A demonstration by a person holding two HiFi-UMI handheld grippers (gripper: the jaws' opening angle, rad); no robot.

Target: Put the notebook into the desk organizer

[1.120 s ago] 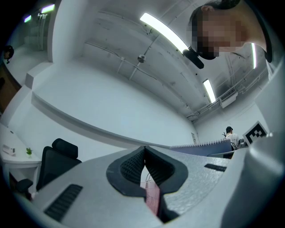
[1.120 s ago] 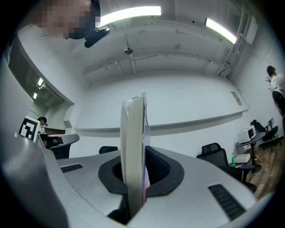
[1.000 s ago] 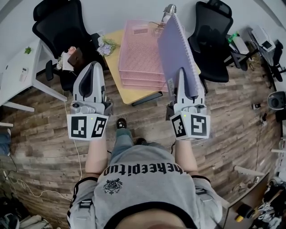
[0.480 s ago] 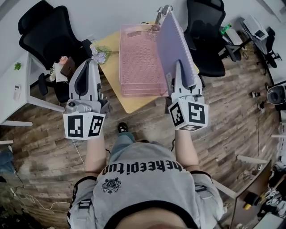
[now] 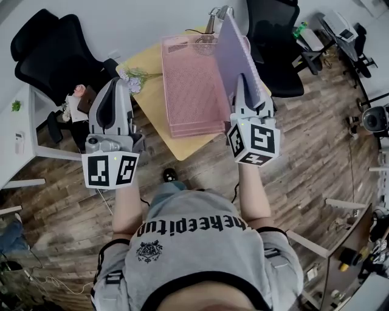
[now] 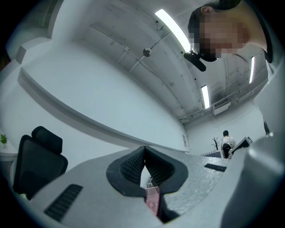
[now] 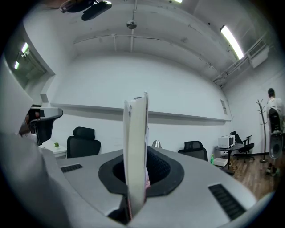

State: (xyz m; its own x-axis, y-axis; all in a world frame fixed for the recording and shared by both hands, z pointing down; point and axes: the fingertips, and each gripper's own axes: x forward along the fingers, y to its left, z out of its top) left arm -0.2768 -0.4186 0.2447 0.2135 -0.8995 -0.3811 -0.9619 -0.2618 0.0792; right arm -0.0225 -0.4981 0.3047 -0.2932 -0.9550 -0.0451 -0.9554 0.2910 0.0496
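Note:
A purple spiral-bound notebook [image 5: 234, 54] stands on edge, held upright at its near end by my right gripper [image 5: 240, 82], which is shut on it. Seen from the right gripper view, the notebook [image 7: 136, 133] rises edge-on between the jaws of the right gripper [image 7: 137, 156]. It hangs over the right side of the pink mesh desk organizer [image 5: 191, 85], a stack of trays on a yellow table [image 5: 152, 58]. My left gripper [image 5: 115, 85] hovers left of the organizer over the table's corner, shut and holding nothing. In the left gripper view the left gripper [image 6: 144, 153] has its tips together.
Black office chairs stand at the back left [image 5: 45, 45] and back right [image 5: 276, 36]. A white desk [image 5: 24, 121] is at the left. A small bunch of flowers [image 5: 130, 78] lies on the yellow table. A metal lamp [image 5: 213, 18] stands behind the organizer.
Both grippers have moved forward toward the table, and the notebook has gone with the right one, further over the organizer. The jaws look the same.

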